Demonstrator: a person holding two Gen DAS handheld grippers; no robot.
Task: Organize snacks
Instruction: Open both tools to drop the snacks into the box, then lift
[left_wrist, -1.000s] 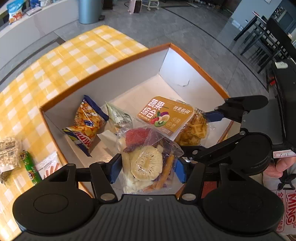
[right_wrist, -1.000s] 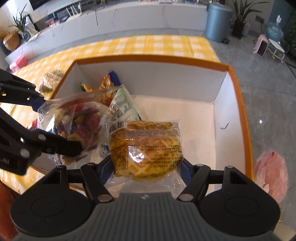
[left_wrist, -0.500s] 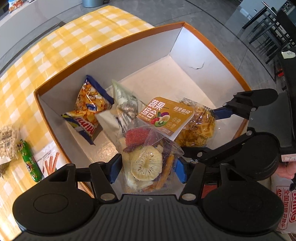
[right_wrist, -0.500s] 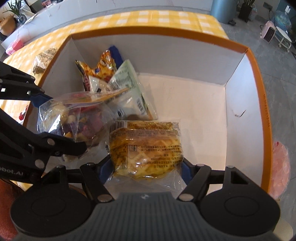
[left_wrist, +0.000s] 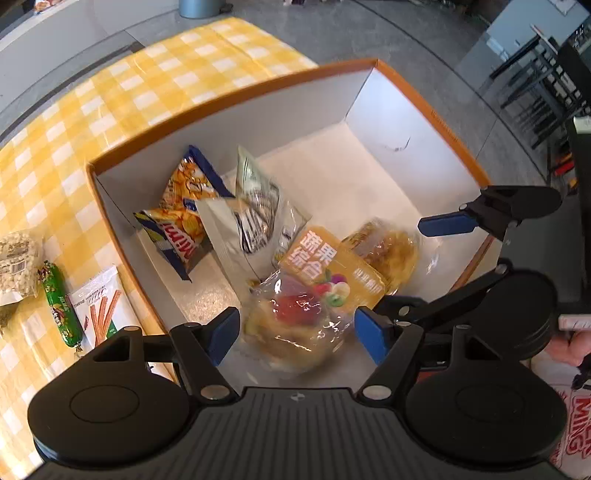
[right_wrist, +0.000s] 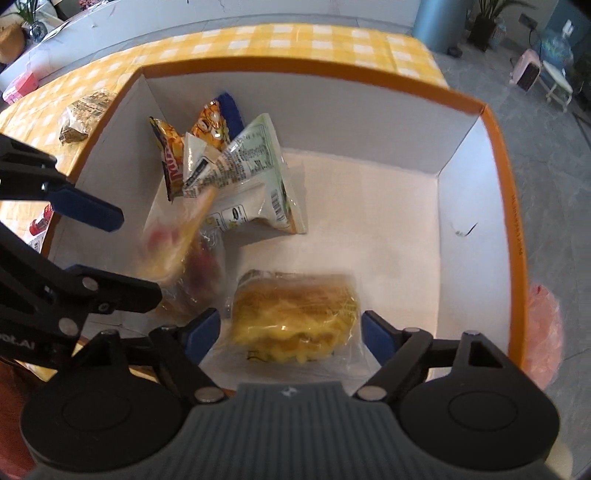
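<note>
An orange-rimmed white box (left_wrist: 447, 122) (right_wrist: 515, 206) stands on the yellow checked table. My left gripper (left_wrist: 295, 334) is open above its near side; the dried fruit bag (left_wrist: 306, 314) (right_wrist: 177, 251) lies blurred and free between the fingers. My right gripper (right_wrist: 291, 332) is open, with the waffle packet (right_wrist: 295, 317) (left_wrist: 388, 251) loose between its fingers on the box floor. A chips bag (left_wrist: 183, 218) (right_wrist: 177, 147) and a white-green packet (left_wrist: 247, 218) (right_wrist: 251, 177) lie inside at the far left.
On the table left of the box lie a biscuit-stick packet (left_wrist: 101, 306), a green sausage (left_wrist: 59, 306) and a bag of pale puffs (left_wrist: 16, 262). Another packet (right_wrist: 85, 114) lies beyond the box. A pink bag (right_wrist: 543, 332) hangs outside its right wall.
Both grippers have opened. The dried fruit bag and the waffle packet have dropped from the fingers into the box. Both grippers have moved further over the box.
</note>
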